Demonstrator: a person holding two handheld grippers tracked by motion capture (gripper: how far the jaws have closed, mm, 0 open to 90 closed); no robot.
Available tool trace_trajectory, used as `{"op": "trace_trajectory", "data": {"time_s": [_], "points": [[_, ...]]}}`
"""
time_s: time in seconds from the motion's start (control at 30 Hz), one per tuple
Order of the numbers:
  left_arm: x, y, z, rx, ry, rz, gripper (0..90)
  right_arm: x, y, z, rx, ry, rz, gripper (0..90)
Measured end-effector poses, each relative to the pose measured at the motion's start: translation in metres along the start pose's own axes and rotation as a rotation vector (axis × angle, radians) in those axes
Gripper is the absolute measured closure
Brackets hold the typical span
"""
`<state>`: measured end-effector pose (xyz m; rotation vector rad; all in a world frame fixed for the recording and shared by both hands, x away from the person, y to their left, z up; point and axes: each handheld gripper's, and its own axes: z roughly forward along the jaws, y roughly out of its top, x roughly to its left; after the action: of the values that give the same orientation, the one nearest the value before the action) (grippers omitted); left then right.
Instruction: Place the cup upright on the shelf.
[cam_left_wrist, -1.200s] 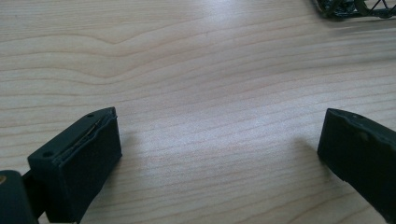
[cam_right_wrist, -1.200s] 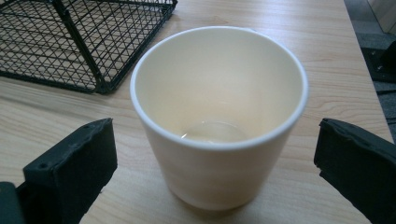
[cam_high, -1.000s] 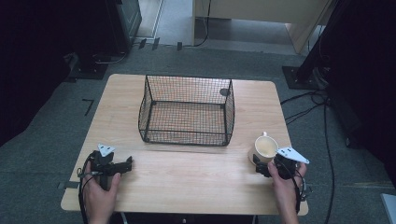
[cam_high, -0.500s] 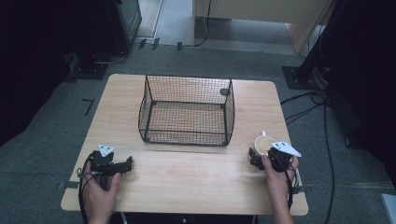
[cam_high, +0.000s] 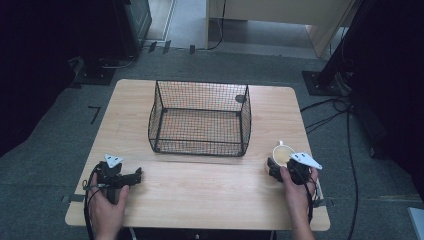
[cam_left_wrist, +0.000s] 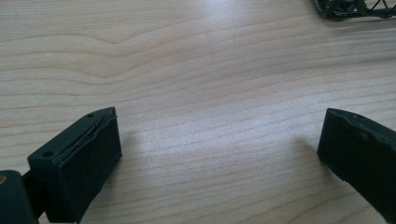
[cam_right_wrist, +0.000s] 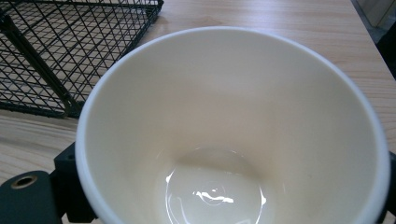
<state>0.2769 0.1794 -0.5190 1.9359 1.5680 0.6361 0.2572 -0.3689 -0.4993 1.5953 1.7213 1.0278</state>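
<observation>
Right tongs (cam_high: 276, 167) around empty cup (cam_high: 283, 154), basket (cam_high: 200, 118) empty

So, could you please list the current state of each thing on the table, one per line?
Wire basket: upright, empty.
Cup: upright, empty, between the right gripper's jaws.
Left gripper: open, over bare table.
Right gripper: around the cup; grip unclear.

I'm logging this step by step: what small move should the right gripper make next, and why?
Probably close on the cup: the right gripper has its jaws on either side of it beside the wire basket, and the cup looks empty and upright.
</observation>
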Motion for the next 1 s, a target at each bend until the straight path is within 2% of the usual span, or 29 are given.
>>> {"op": "trace_trajectory", "data": {"time_s": [0.1, 0.23, 0.27, 0.57, 0.67, 1.0], "points": [[0.0, 0.0, 0.0, 0.0, 0.0, 0.0, 0.0, 0.0, 0.001, -0.001, -0.001, 0.013, 0.011, 9.2], [0.0, 0.0, 0.0, 0.0, 0.0, 0.0, 0.0, 0.002, 0.003, -0.005, -0.015, 0.025, -0.005, 9.2], [0.0, 0.0, 0.0, 0.0, 0.0, 0.0, 0.0, 0.004, 0.006, -0.008, -0.032, 0.028, -0.025, 9.3], [0.0, 0.0, 0.0, 0.0, 0.0, 0.0, 0.0, 0.009, 0.01, -0.015, -0.051, 0.065, -0.036, 9.4], [0.0, 0.0, 0.0, 0.0, 0.0, 0.0, 0.0, 0.011, 0.017, -0.021, -0.07, 0.076, -0.036, 9.4], [0.0, 0.0, 0.0, 0.0, 0.0, 0.0, 0.0, 0.017, 0.032, -0.037, -0.096, 0.081, -0.043, 9.4]]}}
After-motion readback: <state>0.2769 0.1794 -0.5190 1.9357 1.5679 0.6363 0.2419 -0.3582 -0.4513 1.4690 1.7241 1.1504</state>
